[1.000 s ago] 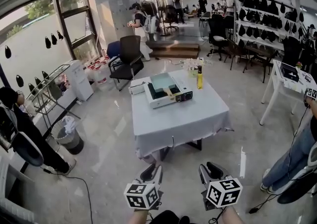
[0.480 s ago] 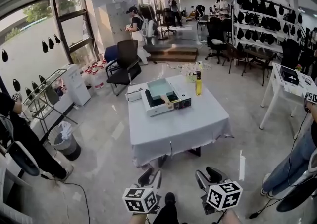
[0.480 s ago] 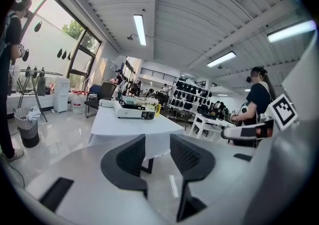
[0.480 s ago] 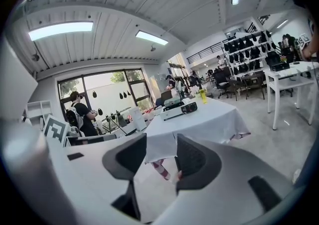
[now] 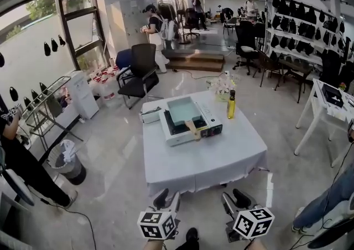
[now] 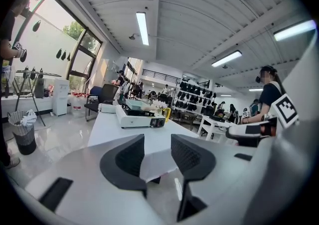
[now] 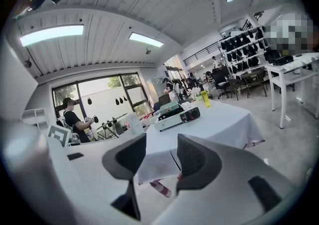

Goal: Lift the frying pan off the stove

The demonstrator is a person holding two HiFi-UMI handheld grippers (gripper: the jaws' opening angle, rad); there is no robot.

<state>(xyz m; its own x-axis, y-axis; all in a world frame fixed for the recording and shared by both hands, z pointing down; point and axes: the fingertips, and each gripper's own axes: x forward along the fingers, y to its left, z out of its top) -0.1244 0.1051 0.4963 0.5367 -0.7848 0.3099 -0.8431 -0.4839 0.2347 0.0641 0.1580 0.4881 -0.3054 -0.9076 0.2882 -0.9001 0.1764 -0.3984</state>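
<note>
Spreading just now, empty: left gripper (image 5: 167,199), right gripper (image 5: 234,199); one pan (image 5: 182,112), one stove (image 5: 211,128), seemingly one bottle (image 5: 231,105).

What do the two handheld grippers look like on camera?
They match. The left gripper and the right gripper each have a smooth pale grey body, two broad curved fingers with dark textured pads, and a white cube printed with black square markers. No cables show on them.

the frying pan (image 5: 182,110) is pale teal, the stove (image 5: 182,137) white, the bottle (image 5: 231,106) yellow.
</note>
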